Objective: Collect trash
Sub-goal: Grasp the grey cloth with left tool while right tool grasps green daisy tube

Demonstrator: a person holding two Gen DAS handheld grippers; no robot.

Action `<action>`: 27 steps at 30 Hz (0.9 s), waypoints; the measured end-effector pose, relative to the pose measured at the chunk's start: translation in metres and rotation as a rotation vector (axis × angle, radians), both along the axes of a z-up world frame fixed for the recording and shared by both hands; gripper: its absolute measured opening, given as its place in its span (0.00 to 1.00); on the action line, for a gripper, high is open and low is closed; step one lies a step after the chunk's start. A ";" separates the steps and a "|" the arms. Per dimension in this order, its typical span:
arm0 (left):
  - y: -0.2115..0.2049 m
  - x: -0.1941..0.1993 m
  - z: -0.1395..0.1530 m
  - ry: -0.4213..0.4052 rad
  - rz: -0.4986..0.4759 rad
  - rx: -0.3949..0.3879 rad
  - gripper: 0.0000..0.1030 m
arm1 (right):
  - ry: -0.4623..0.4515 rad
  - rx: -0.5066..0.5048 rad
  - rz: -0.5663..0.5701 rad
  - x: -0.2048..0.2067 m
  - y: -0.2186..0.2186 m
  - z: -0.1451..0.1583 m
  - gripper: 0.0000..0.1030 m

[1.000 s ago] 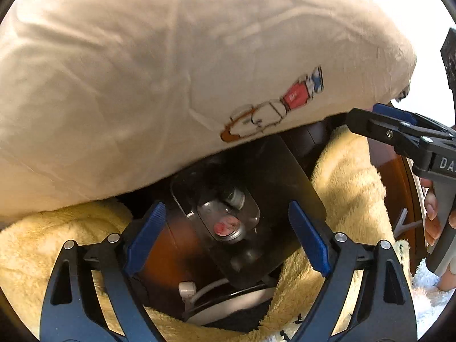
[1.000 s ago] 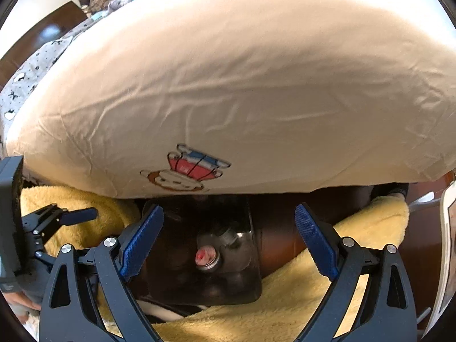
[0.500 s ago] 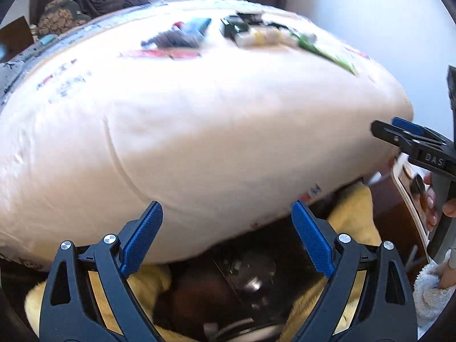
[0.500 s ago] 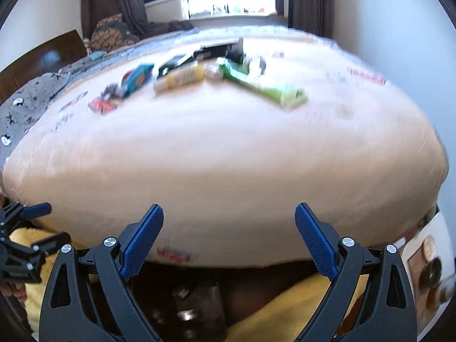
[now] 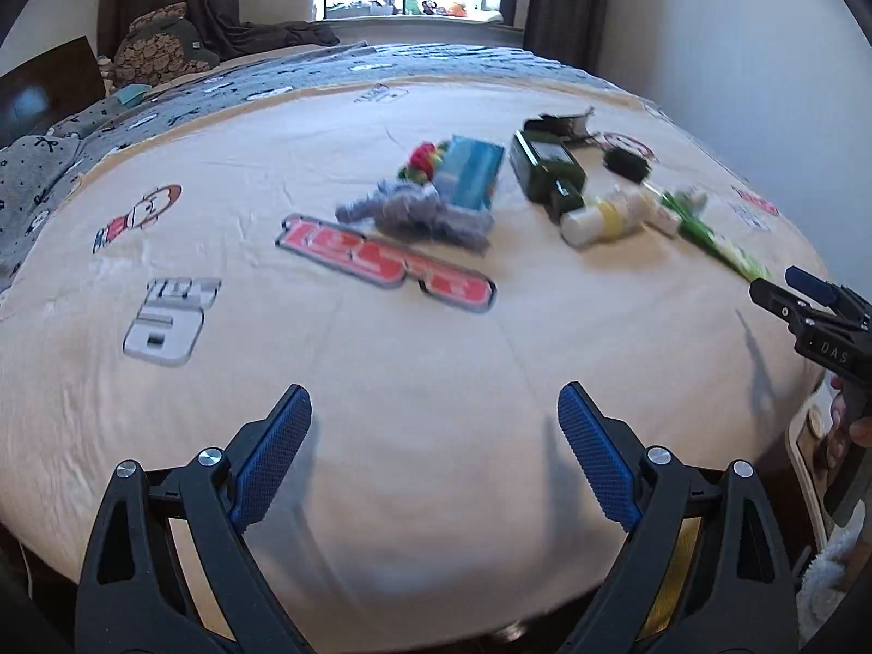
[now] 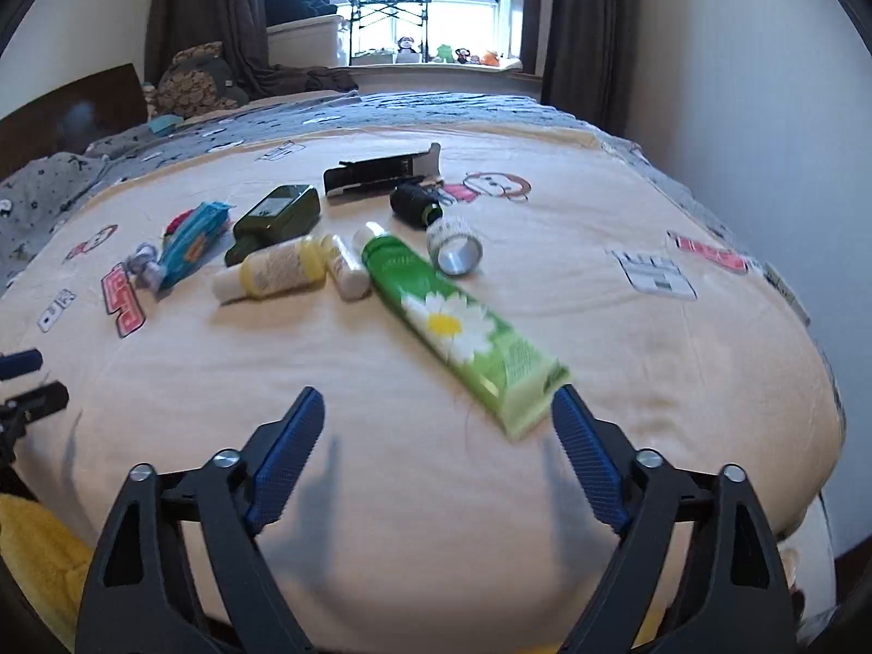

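Both views rose: bedtop (image 5: 381, 354) trash (image 6: 463, 327) now visible.

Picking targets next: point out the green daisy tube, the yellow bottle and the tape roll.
green daisy tube (image 6: 452, 321), right wrist view, daisy print.
yellow bottle (image 6: 278, 271), right wrist view, body.
tape roll (image 6: 455, 243), right wrist view, outer band.

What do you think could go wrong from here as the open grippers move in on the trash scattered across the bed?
1. The roll of tape lies on its side on soft bedding and might roll when nudged.
2. The yellow bottle, small white bottle and green tube touch, so gripping one may shift the others.
3. The green tube's flat end sits beside the right gripper; closing there may only pinch blanket.
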State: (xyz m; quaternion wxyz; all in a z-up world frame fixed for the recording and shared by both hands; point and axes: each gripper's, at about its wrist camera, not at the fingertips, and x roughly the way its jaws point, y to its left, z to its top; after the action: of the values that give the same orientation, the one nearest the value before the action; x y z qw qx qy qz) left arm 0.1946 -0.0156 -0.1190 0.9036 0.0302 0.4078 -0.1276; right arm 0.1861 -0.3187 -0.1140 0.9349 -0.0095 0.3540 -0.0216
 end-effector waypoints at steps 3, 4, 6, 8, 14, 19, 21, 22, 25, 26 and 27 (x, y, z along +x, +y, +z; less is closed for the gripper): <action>-0.004 0.024 0.003 -0.002 0.007 0.000 0.85 | 0.017 -0.023 0.016 0.022 0.002 -0.005 0.70; -0.006 0.031 0.004 -0.007 0.007 0.004 0.85 | 0.023 -0.037 0.019 0.028 0.003 -0.008 0.69; -0.008 0.044 0.006 -0.020 0.014 0.017 0.85 | 0.037 -0.059 0.026 0.038 0.005 -0.012 0.67; -0.009 0.055 0.007 -0.031 0.021 0.024 0.84 | 0.036 -0.092 0.030 0.046 0.008 -0.015 0.65; -0.014 0.089 0.007 -0.038 0.021 0.059 0.73 | 0.056 -0.097 0.023 0.071 0.008 -0.021 0.56; -0.017 0.111 -0.003 -0.004 -0.001 0.053 0.57 | 0.074 -0.081 0.034 0.085 0.006 -0.020 0.35; -0.014 0.118 -0.007 0.025 -0.014 0.007 0.46 | 0.078 -0.073 0.042 0.086 0.007 -0.020 0.23; -0.014 0.119 -0.008 0.033 -0.016 -0.002 0.39 | 0.077 -0.067 0.047 0.085 0.006 -0.019 0.18; -0.012 0.117 -0.007 0.030 -0.021 -0.006 0.30 | 0.081 -0.049 0.055 0.081 0.006 -0.017 0.15; -0.011 0.114 -0.005 0.027 -0.022 -0.010 0.29 | 0.081 -0.041 0.055 0.078 0.005 -0.016 0.15; -0.010 0.110 -0.004 0.020 -0.022 -0.008 0.29 | 0.080 -0.034 0.055 0.074 0.005 -0.015 0.15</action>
State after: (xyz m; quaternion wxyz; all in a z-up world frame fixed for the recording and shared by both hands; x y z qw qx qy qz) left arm 0.3050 -0.0258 -0.1225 0.8982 0.0295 0.4159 -0.1393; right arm 0.2605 -0.3141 -0.1290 0.9200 -0.0358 0.3902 -0.0015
